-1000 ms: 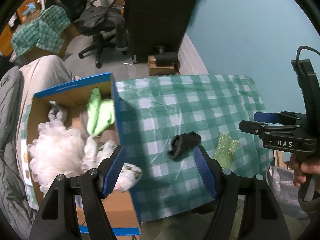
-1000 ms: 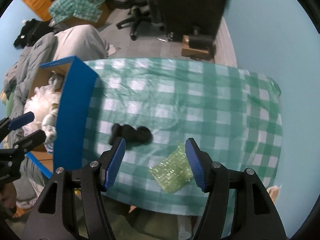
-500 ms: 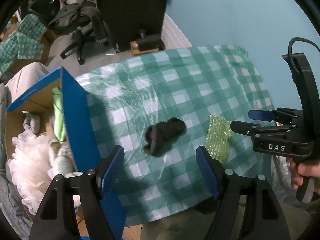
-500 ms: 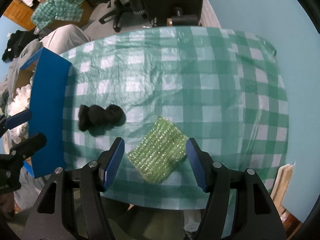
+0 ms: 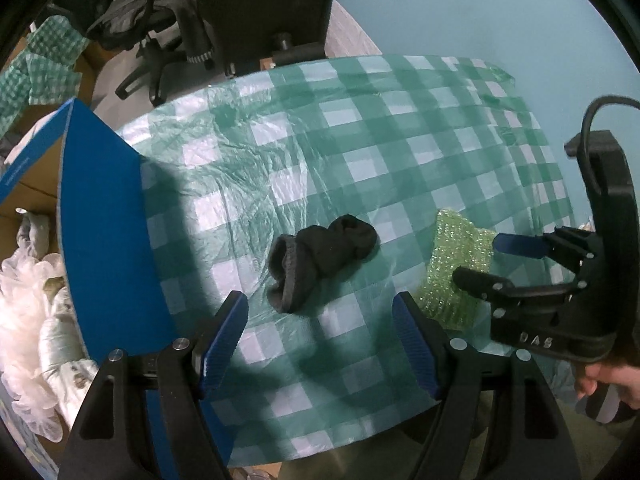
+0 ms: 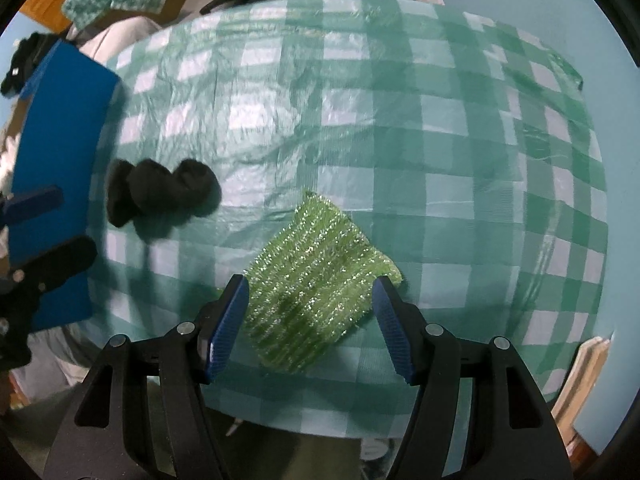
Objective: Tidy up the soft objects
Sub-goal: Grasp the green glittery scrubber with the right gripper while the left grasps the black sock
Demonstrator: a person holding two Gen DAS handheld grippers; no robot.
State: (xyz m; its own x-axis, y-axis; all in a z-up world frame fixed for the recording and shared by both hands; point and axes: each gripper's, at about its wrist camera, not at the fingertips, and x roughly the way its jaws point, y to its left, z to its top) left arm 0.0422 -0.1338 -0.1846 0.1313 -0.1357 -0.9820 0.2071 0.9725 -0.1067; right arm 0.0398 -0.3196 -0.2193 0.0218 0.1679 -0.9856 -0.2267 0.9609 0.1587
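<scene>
A crumpled black sock (image 5: 320, 258) lies on the green checked tablecloth (image 5: 360, 140), just ahead of my left gripper (image 5: 320, 312), whose blue jaws stand open above it with nothing between them. A glittery green scrub pad (image 6: 316, 292) lies flat near the table's front edge. My right gripper (image 6: 310, 296) hangs straight over the pad, open, its jaws framing the pad without pressing it. The left wrist view also shows the pad (image 5: 456, 268) under the right gripper (image 5: 484, 258). In the right wrist view the sock (image 6: 158, 194) lies left of the pad.
A blue-walled cardboard box (image 5: 100, 232) stands at the table's left edge and holds white fluffy things (image 5: 28, 304). An office chair (image 5: 160, 32) and a dark cabinet (image 5: 260, 4) stand beyond the table. A hand (image 5: 608, 380) holds the right gripper's handle.
Both grippers have come down toward the table. The left one swung from over the box to the sock. The right one now stands over the green pad.
</scene>
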